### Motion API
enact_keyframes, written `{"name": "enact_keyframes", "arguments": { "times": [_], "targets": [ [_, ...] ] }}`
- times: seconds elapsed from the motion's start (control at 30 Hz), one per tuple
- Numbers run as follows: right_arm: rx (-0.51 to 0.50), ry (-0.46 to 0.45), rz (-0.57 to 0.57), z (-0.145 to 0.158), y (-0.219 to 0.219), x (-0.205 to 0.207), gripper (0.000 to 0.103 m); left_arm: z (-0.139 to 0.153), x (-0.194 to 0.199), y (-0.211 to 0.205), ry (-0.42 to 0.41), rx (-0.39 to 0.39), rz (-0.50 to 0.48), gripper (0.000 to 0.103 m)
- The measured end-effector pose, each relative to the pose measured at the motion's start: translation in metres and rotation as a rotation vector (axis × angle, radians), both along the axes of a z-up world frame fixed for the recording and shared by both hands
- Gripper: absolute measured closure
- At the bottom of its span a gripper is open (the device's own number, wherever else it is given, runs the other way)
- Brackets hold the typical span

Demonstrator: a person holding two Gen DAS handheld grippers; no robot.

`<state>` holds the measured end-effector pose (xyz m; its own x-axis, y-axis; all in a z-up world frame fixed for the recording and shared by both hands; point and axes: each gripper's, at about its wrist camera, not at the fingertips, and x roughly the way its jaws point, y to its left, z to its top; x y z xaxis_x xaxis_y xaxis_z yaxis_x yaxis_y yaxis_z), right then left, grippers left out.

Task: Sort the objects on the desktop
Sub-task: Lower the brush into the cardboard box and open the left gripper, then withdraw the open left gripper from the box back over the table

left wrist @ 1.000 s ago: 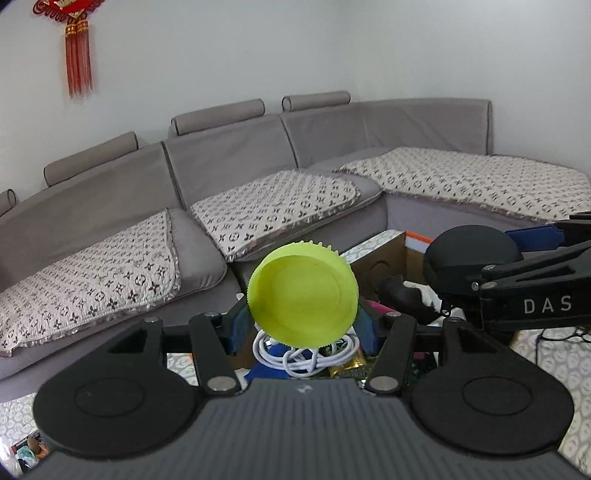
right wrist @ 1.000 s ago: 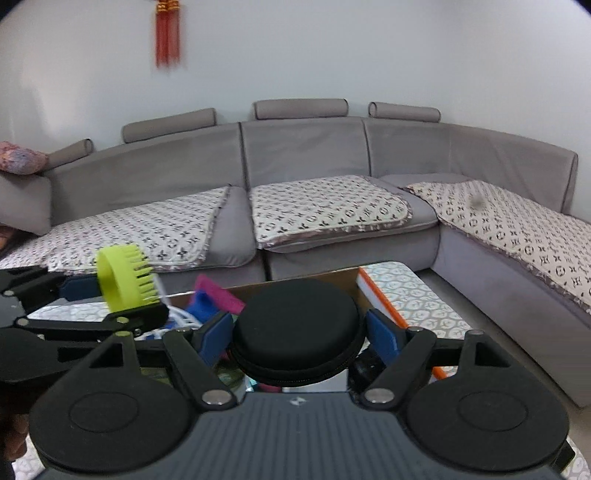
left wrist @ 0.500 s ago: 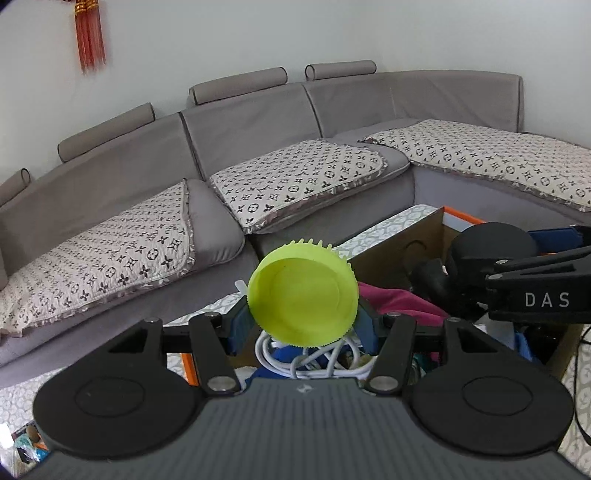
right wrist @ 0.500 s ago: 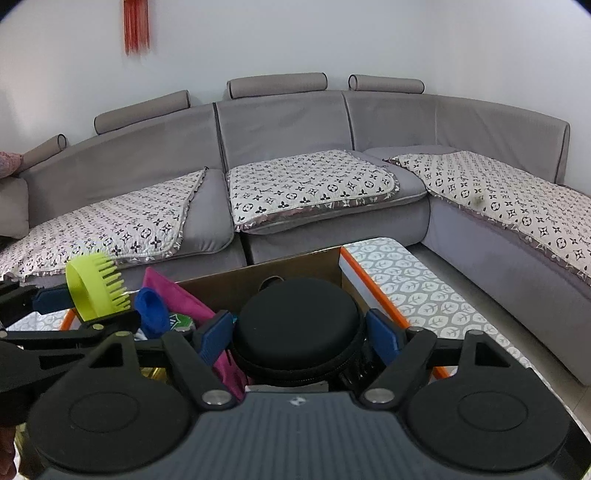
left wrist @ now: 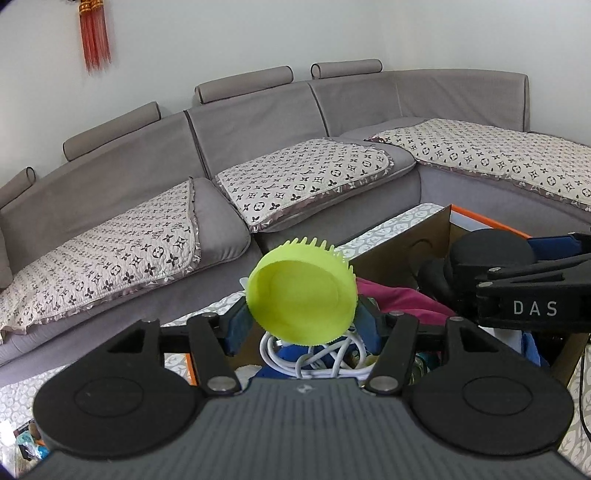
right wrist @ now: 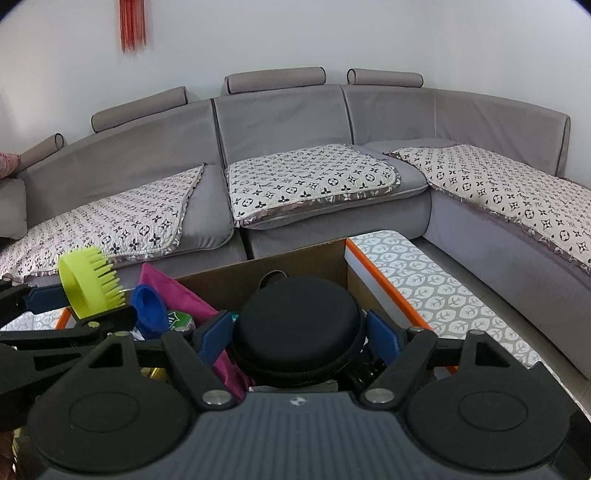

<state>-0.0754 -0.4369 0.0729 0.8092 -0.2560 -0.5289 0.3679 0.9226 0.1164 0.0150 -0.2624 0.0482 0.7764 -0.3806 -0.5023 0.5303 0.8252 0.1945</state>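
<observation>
Your left gripper has its blue-padded fingers closed on the lime-green bristle brush. The round back of the brush faces the camera and the bristles point away. It hangs clear of the cardboard box, above a coil of white cable that lies inside the box.

Your right gripper has its fingers closed on the round black zip case, one pad on each side of its rim. The case sits over the right-hand part of the box, close behind the far cardboard wall. Whether its underside touches the contents below cannot be told.

In the right wrist view your left gripper comes in from the left with the brush edge-on, bristles pointing right. Just beside the bristles a blue cup-shaped item and a magenta cloth lie in the box. A green-and-white packet shows below the blue item.

The box stands on a counter with a grey leaf-print cover and an orange edge. A grey corner sofa with patterned seat pads runs behind it. A red tassel hangs on the white wall.
</observation>
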Motion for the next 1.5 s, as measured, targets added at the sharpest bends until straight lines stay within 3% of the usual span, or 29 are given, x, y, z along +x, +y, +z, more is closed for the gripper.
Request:
{"name": "enact_keyframes", "arguments": {
  "times": [0.13,0.53,0.93,1.07,1.5],
  "targets": [
    [-0.002,-0.003,-0.002,0.001,0.001,0.0,0.022,0.001,-0.001,0.002,-0.01,-0.005,0.013,0.027],
    [-0.007,-0.023,-0.01,0.011,0.013,-0.014,0.019,0.007,-0.009,0.018,-0.036,-0.027,0.047,0.001],
    [-0.034,-0.043,0.041,0.029,0.059,-0.034,0.012,0.017,-0.026,0.062,-0.081,-0.055,0.044,0.0],
    [-0.046,-0.062,0.086,0.037,0.081,-0.037,0.008,0.019,-0.024,0.084,-0.082,-0.067,0.071,0.0],
    [-0.072,-0.085,0.25,0.051,0.17,-0.023,0.008,0.018,-0.017,0.144,-0.089,-0.078,0.176,0.0]
  ]
}}
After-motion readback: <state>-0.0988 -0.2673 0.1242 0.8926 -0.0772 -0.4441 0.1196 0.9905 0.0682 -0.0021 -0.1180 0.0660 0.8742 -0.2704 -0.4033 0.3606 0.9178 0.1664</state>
